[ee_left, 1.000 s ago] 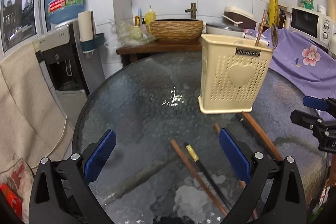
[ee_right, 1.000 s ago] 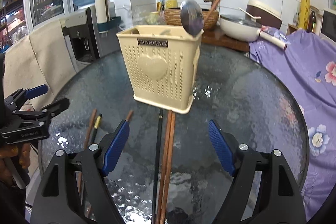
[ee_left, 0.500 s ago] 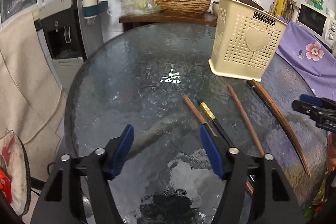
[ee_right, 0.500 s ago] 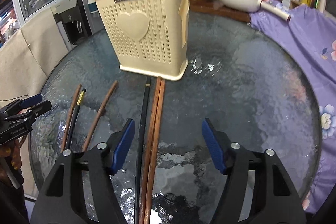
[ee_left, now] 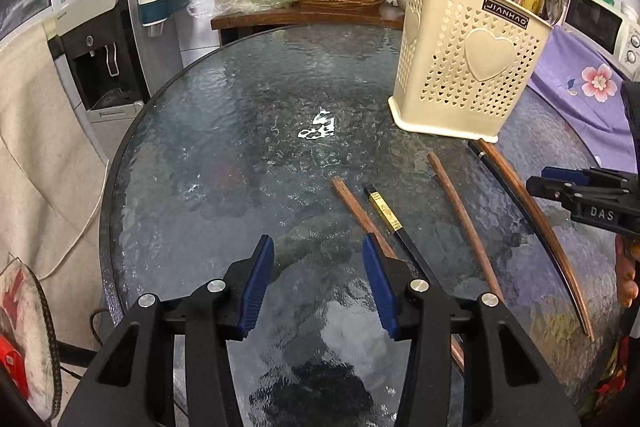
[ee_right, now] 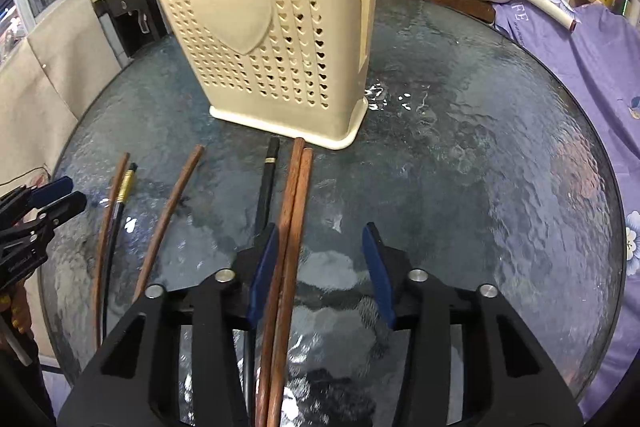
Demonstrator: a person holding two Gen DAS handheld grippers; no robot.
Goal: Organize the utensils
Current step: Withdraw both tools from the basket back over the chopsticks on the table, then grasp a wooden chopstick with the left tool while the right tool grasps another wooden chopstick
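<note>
The pair of brown chopsticks [ee_right: 294,211] lies flat on the glass table [ee_right: 500,187], side by side and touching, their far ends just short of the cream holder [ee_right: 276,39]. Their long axis runs near to far, almost straight along my right gripper's [ee_right: 316,267] line of sight, with the far tips pointing at the holder's base. My right gripper hovers spread wide over their near half; the pair sits just inside the left finger [ee_right: 262,271], not centred in the gap, and nothing is pinched. I judge that a small shift to the left would centre them before closing.

Just left of the pair lies a black chopstick [ee_right: 266,187], roughly parallel and partly hidden under the same finger, so closing here could catch it too.

Farther left, a single brown chopstick [ee_right: 172,203] slants toward the holder, and beyond it a thin brown one [ee_right: 110,211] and a black gold-banded one [ee_right: 120,203] lie close together. These last two sit near my left gripper [ee_left: 318,279], which is also spread and empty. In its own view the brown chopstick [ee_left: 360,215] runs under its right finger, pointing far-left, with the banded one [ee_left: 386,211] just right of it.

So the right hand is nearer the pair, the left nearer the left-side sticks. The holder stands upright at the far side of the table, slightly left of my right gripper's axis.
</note>
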